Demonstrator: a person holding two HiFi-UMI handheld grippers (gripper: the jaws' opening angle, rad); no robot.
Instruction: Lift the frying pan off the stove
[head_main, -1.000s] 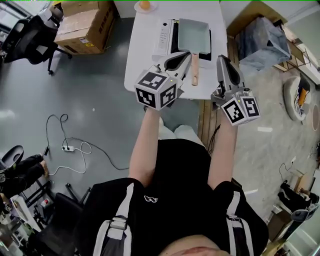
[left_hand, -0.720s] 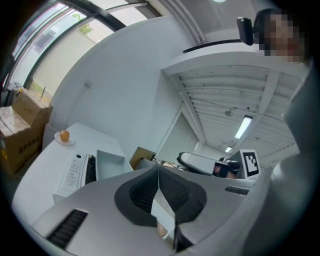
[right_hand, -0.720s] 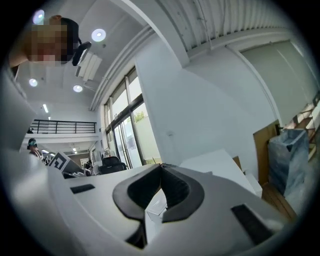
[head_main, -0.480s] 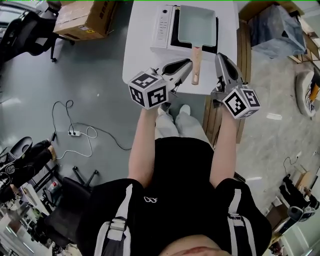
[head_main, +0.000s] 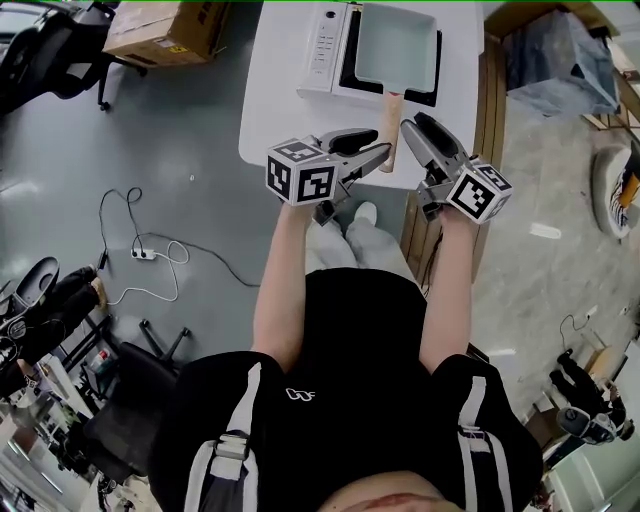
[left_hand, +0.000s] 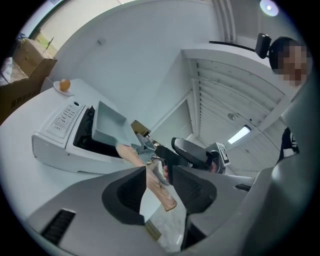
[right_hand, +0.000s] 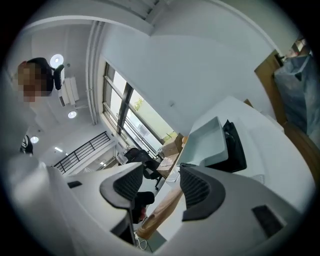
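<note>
Pan (head_main: 397, 45) on stove (head_main: 325, 45) at 12 o'clock; left tool (head_main: 381, 141) and right tool (head_main: 411, 122), jaws opening, handle (head_main: 391, 125) between each pair, ungripped.

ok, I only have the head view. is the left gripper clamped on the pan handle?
Observer: No. The left gripper is opening its jaws; the wooden handle sits in the gap, unpressed.
Operator: And the right one?
Observer: The right gripper is opening too. The handle shows through its gap, not gripped.
Operator: Anything off the top of my frame?
Observer: An orange fruit on a small plate, beyond the stove.
</note>
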